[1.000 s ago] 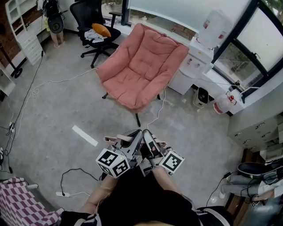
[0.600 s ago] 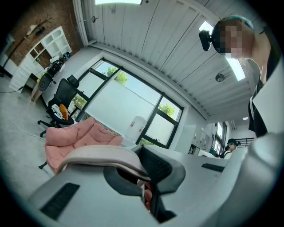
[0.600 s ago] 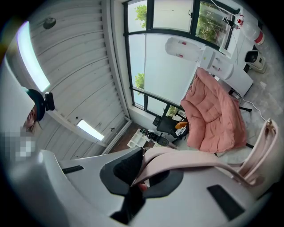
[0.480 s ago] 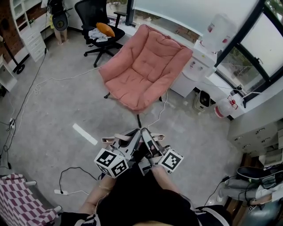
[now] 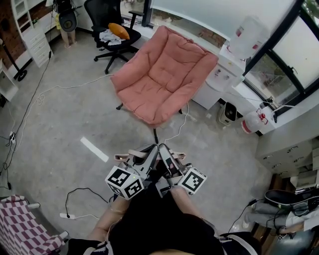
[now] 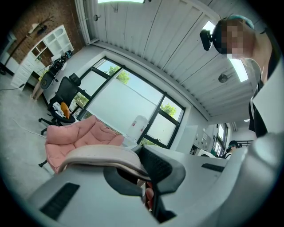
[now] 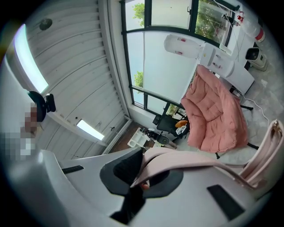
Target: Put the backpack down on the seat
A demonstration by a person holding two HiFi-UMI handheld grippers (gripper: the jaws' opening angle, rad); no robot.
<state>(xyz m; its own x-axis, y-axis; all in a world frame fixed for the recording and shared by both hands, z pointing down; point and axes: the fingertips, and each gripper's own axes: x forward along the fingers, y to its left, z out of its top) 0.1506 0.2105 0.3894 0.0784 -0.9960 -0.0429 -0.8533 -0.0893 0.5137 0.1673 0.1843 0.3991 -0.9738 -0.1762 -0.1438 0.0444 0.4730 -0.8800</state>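
Because the pink chair (image 5: pixel 162 74) is standing well ahead | I am carrying one backpack strap (image 6: pixel 97 155) clamped in the left tongs (image 6: pixel 148 175), another in the right tongs (image 7: pixel 141 177) | likely heading seatward.

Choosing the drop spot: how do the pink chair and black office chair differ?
The pink chair is wide and cushioned, its seat bare; the black office chair is narrower, on a star base, its seat holding an orange thing and cloth. Both stand on the floor.
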